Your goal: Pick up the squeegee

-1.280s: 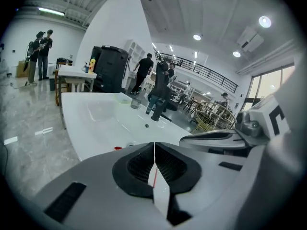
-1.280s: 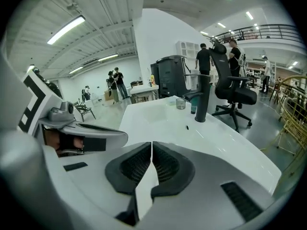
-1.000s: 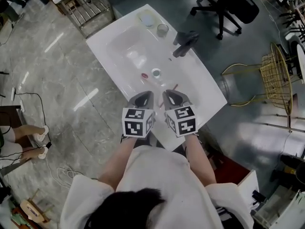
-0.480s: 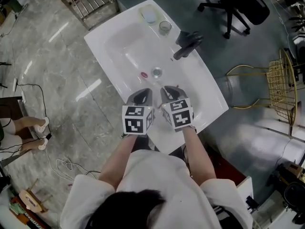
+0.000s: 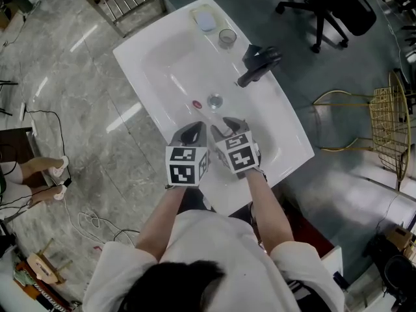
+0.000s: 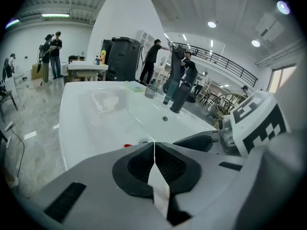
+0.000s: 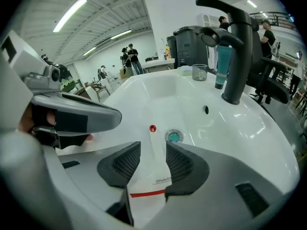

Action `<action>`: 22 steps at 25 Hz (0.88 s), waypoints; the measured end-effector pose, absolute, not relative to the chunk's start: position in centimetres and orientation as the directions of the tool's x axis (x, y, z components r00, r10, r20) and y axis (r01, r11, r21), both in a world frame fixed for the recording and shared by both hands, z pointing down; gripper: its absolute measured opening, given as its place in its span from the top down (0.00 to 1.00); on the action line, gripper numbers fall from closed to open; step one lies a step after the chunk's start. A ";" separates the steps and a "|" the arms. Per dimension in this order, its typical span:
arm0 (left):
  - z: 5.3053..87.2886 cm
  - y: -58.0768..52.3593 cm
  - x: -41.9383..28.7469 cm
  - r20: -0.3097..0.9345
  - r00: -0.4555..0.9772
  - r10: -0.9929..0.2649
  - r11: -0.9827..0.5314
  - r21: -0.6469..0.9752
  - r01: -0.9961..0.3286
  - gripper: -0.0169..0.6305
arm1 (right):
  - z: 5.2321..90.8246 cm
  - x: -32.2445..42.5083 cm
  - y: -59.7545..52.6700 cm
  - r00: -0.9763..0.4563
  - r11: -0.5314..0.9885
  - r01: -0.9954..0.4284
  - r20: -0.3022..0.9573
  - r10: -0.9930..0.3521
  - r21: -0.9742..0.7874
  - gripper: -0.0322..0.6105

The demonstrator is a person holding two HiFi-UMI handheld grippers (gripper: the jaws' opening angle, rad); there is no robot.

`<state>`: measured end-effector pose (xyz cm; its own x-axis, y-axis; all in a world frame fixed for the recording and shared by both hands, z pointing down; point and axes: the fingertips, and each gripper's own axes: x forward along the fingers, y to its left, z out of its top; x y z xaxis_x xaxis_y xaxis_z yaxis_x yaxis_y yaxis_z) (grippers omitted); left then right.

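Note:
The squeegee [image 7: 152, 163] lies in the white sink basin [image 5: 170, 64]; it has a white handle with a red stripe and a red tip [image 5: 197, 103] near the drain [image 5: 214, 100]. My right gripper [image 7: 153, 162] hangs low over the basin, and its jaws are opening with the handle between them, the pads standing clear of it. My left gripper [image 6: 154, 150] is beside it on the left, shut and empty, its tips just short of the red tip [image 6: 127, 145]. In the head view both grippers, left [image 5: 193, 134] and right [image 5: 224, 127], sit side by side over the basin's near end.
A black faucet [image 5: 259, 67] stands on the basin's right rim, with a glass cup [image 5: 226, 38] and a soap dish [image 5: 205, 21] at the far end. A blue tube [image 7: 223, 66] stands behind the faucet. A black office chair [image 5: 338, 5] and a gold wire rack [image 5: 383, 122] stand on the floor to the right.
Both grippers have sunk lower into the basin, the right one more. The right gripper's jaws have parted from shut.

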<state>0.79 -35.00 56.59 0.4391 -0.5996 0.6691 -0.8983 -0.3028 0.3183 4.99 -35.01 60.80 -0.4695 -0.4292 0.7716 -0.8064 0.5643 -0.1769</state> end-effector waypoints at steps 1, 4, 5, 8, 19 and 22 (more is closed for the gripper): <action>56.6 -35.2 0.7 0.670 0.435 -0.602 -0.301 0.314 -0.900 0.93 | 61.1 4.9 -35.1 -0.472 0.573 -0.801 0.775 -0.421 -0.176 0.70; 56.7 -35.6 0.6 0.670 0.428 -0.606 -0.283 0.321 -0.904 0.93 | 62.1 4.7 -35.3 -0.474 0.593 -0.786 0.785 -0.399 -0.174 0.68; 56.7 -35.7 0.6 0.671 0.426 -0.607 -0.278 0.323 -0.905 0.93 | 62.5 4.6 -35.3 -0.474 0.598 -0.782 0.789 -0.390 -0.174 0.68; 56.6 -36.2 0.5 0.677 0.420 -0.605 -0.270 0.323 -0.907 0.93 | 63.4 4.4 -35.5 -0.471 0.614 -0.770 0.802 -0.367 -0.171 0.67; 56.4 -37.1 -0.2 0.681 0.408 -0.609 -0.253 0.320 -0.913 0.93 | 66.6 3.7 -36.1 -0.431 0.676 -0.726 0.850 -0.303 -0.127 0.67; 56.7 -37.0 -0.5 0.683 0.402 -0.609 -0.244 0.322 -0.915 0.93 | 67.5 3.6 -36.0 -0.421 0.692 -0.712 0.859 -0.291 -0.114 0.67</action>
